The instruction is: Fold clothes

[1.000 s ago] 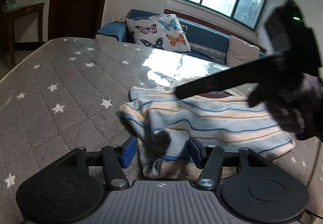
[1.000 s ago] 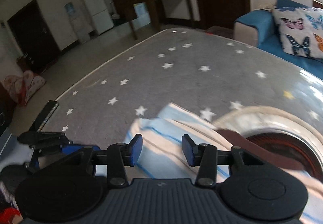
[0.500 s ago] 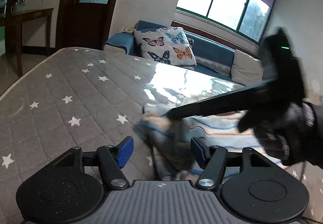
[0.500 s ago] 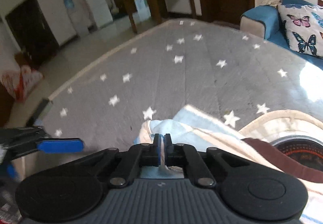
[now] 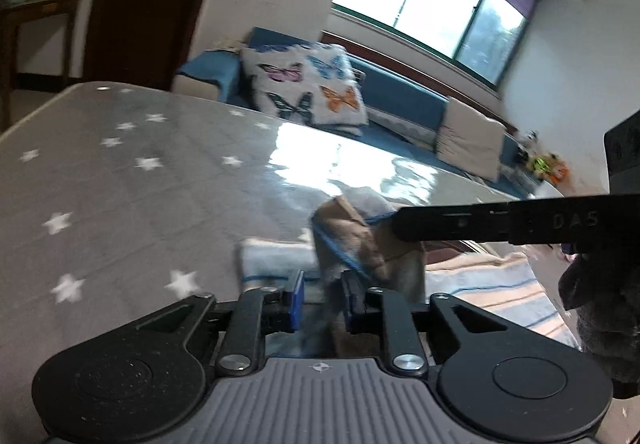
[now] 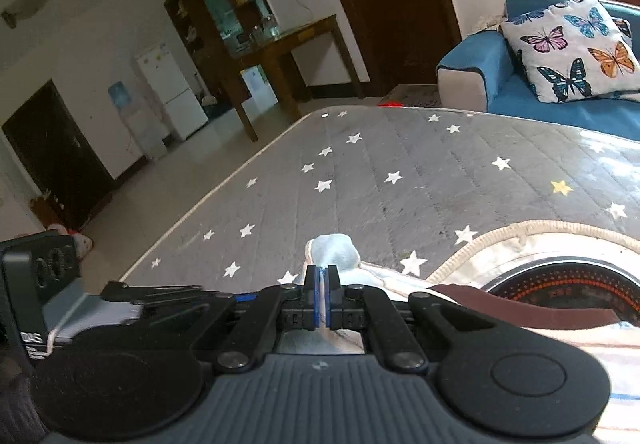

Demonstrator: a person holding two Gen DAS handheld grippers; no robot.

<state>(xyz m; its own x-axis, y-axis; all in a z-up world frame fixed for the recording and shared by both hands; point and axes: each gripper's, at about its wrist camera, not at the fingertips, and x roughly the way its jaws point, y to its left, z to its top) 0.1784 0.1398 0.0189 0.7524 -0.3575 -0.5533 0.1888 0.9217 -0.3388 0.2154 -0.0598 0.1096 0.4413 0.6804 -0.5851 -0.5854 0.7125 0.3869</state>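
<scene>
From the left wrist view, the left gripper (image 5: 322, 294) has its blue pads close together with a strip of the striped garment (image 5: 372, 244) seemingly between them, though blur leaves me unable to say the pinch is made. The right gripper (image 5: 404, 224) reaches in from 3 o'clock and has an edge lifted off the star-print mattress (image 5: 120, 195). To do this fold well, I'd judge both hands should rise level and carry the edge across together, keeping it taut so it lands square. The cloth is pale blue and cream with thin blue stripes, soft and towel-like, bunched at the centre, flatter toward 4 o'clock

From the right wrist view, the right gripper (image 6: 321, 290) is clenched on a pale blue tuft of the garment (image 6: 332, 250) poking out at 12 o'clock. More of it lies toward 3 o'clock, showing a cream-edged neckline with a dark printed patch. It rests near the mattress's (image 6: 400, 163) near side
</scene>
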